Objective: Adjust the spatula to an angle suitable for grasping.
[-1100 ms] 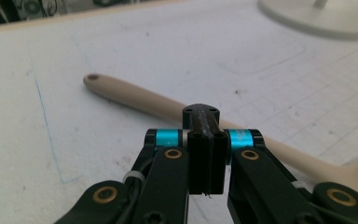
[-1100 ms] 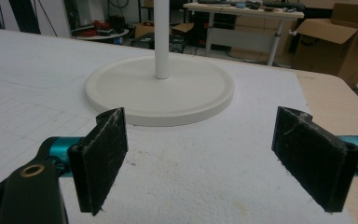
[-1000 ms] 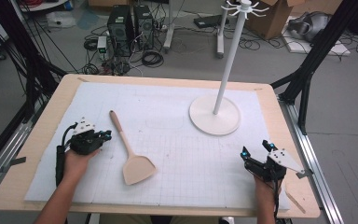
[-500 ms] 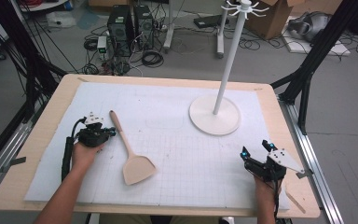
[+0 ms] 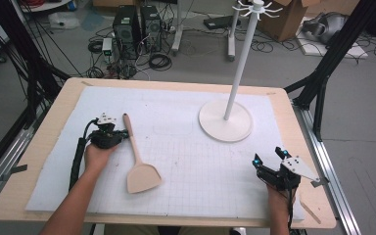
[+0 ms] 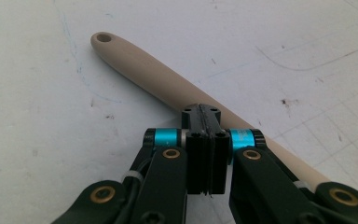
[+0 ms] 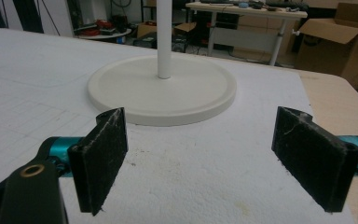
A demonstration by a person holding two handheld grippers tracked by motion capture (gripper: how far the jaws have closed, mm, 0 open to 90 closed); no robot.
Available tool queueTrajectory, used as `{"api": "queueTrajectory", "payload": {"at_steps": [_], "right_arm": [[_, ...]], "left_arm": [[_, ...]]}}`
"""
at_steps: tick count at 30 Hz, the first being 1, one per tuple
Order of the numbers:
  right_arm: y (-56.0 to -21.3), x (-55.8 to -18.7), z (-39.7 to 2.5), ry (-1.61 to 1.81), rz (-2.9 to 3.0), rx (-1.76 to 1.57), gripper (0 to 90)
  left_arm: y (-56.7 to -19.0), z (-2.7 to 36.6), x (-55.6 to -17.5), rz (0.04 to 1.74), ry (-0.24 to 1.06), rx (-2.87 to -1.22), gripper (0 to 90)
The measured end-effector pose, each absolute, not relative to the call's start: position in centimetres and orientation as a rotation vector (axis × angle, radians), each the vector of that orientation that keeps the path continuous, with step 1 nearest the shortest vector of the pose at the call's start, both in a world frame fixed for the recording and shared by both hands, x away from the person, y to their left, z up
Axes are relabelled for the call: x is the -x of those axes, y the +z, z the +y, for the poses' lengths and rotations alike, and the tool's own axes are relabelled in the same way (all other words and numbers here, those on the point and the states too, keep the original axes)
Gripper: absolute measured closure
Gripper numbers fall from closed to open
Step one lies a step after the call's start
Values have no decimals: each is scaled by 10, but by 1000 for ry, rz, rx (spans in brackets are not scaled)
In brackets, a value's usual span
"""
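Note:
A pale wooden spatula (image 5: 138,164) lies on the white mat, handle pointing away, blade near me. My left gripper (image 5: 122,133) sits at the left side of its handle. In the left gripper view the jaws (image 6: 201,112) are pressed together with nothing between them, their tips just over the handle (image 6: 149,74), which runs behind them; I cannot tell if they touch it. My right gripper (image 5: 269,157) rests near the mat's front right corner. Its pads (image 7: 100,158) stand wide apart around bare mat, facing the white hook stand (image 7: 163,88).
The white stand's round base (image 5: 210,125) sits at the mat's back right, its pole (image 5: 240,63) rising to hooks at the top. The white mat (image 5: 186,161) covers a wooden table (image 5: 293,127). Cables, computers and boxes lie on the floor beyond.
My left gripper has slid right and slightly away from me, up to the spatula handle. The right gripper and the spatula have not moved.

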State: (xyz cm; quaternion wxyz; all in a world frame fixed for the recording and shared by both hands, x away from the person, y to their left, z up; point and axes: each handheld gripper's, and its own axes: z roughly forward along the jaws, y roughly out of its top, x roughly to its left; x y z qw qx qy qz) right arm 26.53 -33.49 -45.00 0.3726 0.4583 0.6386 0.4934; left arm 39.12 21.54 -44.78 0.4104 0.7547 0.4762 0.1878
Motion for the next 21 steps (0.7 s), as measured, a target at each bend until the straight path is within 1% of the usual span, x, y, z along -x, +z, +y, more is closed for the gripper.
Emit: {"api": "queueTrajectory", "payload": {"at_steps": [9, 13, 21], "right_arm": [[-450, -265, -335, 1265, 1639, -1175, 174], [-450, -265, -335, 1265, 1639, -1174, 174], [-450, -265, -335, 1265, 1640, -1174, 174]], "left_arm": [[-448, 214, -395, 1207, 453, -1895, 879], [-445, 202, -403, 1183, 436, -1936, 880], [-448, 191, -405, 1161, 416, -1917, 880]]}}
